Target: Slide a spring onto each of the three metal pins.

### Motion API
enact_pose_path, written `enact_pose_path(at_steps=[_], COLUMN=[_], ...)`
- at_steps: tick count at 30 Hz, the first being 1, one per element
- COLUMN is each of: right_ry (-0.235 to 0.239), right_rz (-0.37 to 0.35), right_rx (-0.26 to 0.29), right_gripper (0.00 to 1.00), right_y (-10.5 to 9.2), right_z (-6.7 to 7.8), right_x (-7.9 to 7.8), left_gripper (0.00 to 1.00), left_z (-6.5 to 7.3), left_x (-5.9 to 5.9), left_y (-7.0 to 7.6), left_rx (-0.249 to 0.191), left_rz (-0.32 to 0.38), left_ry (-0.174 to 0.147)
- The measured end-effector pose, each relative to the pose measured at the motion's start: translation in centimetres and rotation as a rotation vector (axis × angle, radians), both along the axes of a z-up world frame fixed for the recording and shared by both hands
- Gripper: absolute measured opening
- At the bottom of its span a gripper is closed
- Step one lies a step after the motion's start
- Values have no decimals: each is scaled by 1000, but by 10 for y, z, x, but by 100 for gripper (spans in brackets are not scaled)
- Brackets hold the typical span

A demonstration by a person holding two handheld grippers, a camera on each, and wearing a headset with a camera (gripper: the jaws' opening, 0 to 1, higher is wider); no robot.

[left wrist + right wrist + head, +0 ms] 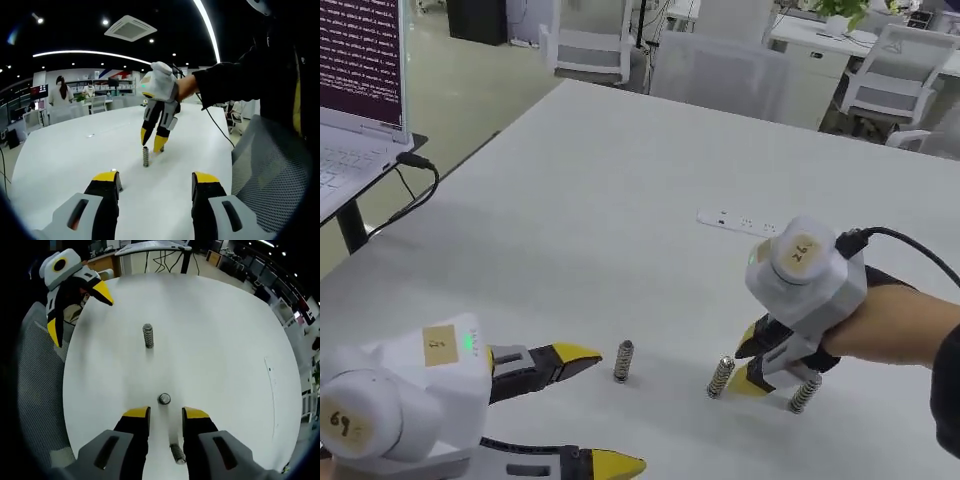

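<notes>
Left gripper [595,410]: released, jaws wide apart and empty, low over the table [620,200], just left of the left spring [624,361]. That spring stands upright. The middle spring [721,377] stands leaning slightly, just beside the tips of the right gripper [745,368]. The right gripper's jaws are parted and clamp nothing. The right spring [804,392] stands under it, also leaning. Pins are hidden inside the coils. Judgement: all three springs appear fitted, and only seating checks remain. The springs rest directly on the bare table, not in any tray or bin.
</notes>
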State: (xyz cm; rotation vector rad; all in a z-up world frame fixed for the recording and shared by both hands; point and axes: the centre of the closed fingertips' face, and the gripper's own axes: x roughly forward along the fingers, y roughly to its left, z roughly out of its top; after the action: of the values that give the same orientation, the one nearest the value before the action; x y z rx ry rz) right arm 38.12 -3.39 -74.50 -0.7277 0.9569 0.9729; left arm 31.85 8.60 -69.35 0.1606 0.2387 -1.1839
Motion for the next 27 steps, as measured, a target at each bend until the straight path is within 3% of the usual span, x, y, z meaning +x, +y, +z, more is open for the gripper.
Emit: enact_pose_path(at_steps=[1, 4, 6, 7, 10, 17, 19, 27], right_ry=[-9, -91, -111, -146, -199, -332, -383, -418], right_rz=[-6, -53, -67, -88, -115, -211, -233, -314], right_rx=[7, 91, 135, 180, 251, 406, 412, 476], right_gripper=[24, 28, 30, 31, 33, 42, 48, 62], right_y=[0, 2, 5, 6, 6, -13, -25, -53], right_z=[3, 26, 35, 46, 63, 91, 94, 86], right_x=[0, 1, 0, -2, -8, -26, -31, -52], left_gripper=[54, 56, 56, 56, 58, 62, 63, 70], left_z=[1, 6, 8, 10, 13, 19, 20, 24], left_x=[1, 4, 4, 5, 4, 3, 4, 7], left_y=[0, -3, -5, -6, -8, -11, -10, -1], left_rx=[-1, -11, -11, -14, -12, -26, -29, -54], left_rz=[1, 8, 8, 9, 16, 33, 41, 87], left_ry=[-1, -5, -8, -9, -8, -13, -14, -9])
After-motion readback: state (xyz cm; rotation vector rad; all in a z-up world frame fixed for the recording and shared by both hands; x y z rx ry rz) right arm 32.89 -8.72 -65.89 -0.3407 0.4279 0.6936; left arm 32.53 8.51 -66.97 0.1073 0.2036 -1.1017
